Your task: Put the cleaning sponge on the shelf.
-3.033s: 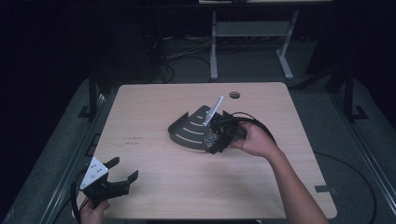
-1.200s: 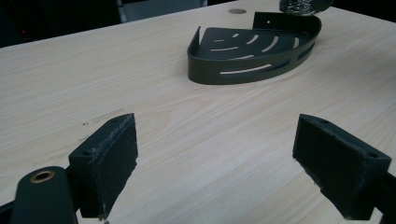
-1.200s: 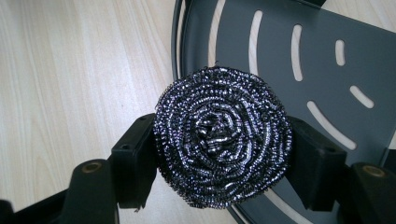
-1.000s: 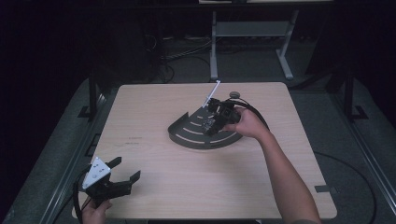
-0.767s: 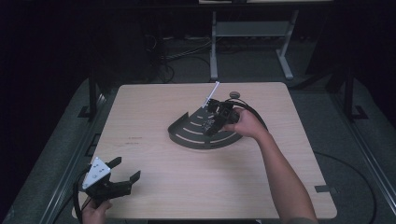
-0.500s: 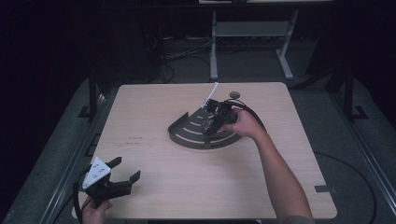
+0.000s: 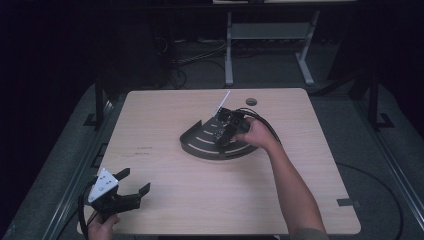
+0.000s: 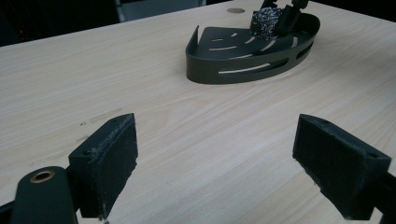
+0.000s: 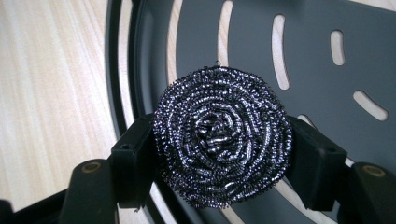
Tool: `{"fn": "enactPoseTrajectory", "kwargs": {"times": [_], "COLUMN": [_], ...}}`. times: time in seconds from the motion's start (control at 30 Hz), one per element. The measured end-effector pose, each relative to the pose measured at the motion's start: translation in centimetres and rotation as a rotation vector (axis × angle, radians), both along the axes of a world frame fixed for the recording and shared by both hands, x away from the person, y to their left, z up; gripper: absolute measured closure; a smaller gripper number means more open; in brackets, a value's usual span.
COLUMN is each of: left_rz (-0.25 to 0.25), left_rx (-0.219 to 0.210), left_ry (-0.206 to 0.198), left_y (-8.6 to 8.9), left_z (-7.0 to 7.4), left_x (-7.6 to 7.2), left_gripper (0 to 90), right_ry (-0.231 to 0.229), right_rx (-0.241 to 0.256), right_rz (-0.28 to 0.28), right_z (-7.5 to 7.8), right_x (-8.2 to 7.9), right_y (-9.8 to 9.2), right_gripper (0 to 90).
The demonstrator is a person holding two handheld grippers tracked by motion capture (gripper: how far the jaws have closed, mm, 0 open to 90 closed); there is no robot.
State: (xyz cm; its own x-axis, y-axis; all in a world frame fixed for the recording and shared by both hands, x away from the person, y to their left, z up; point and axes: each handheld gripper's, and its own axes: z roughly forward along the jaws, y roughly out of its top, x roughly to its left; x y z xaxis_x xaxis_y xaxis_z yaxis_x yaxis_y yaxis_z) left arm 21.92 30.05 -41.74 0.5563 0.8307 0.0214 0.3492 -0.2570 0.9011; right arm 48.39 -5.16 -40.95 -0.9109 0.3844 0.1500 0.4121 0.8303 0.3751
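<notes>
You have carried the steel scourer [image 9: 223,135] over the dark tray [image 9: 308,60]; your right gripper [image 9: 223,154] grips it. Lower and release. Your left gripper [image 8: 229,158] gapes wide, idle.

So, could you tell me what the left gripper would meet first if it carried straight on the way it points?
Bare table first; beyond that, probably the curved wall of the dark slotted tray, though depth is uncertain. The left gripper is open.
</notes>
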Motion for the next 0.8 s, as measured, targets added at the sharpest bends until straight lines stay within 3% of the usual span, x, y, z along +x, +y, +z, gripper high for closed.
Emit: {"fn": "enactPoseTrajectory", "kwargs": {"times": [0.63, 0.8], "left_rz": [0.011, 0.014], "left_rx": [-0.009, -0.013], "left_ry": [0.003, 0.000], "left_y": [0.3, 0.4], "left_z": [-0.1, 0.0], "left_x": [0.0, 0.0], "left_gripper": [13.2, 13.3], "right_ry": [-0.003, -0.006], "right_rx": [-0.023, -0.006], "right_rz": [-0.026, -0.046], "right_z": [-2.1, -2.5], "right_x": [0.5, 0.5], "right_y": [1.0, 0.7], "right_gripper": [31.6, 31.5]}}
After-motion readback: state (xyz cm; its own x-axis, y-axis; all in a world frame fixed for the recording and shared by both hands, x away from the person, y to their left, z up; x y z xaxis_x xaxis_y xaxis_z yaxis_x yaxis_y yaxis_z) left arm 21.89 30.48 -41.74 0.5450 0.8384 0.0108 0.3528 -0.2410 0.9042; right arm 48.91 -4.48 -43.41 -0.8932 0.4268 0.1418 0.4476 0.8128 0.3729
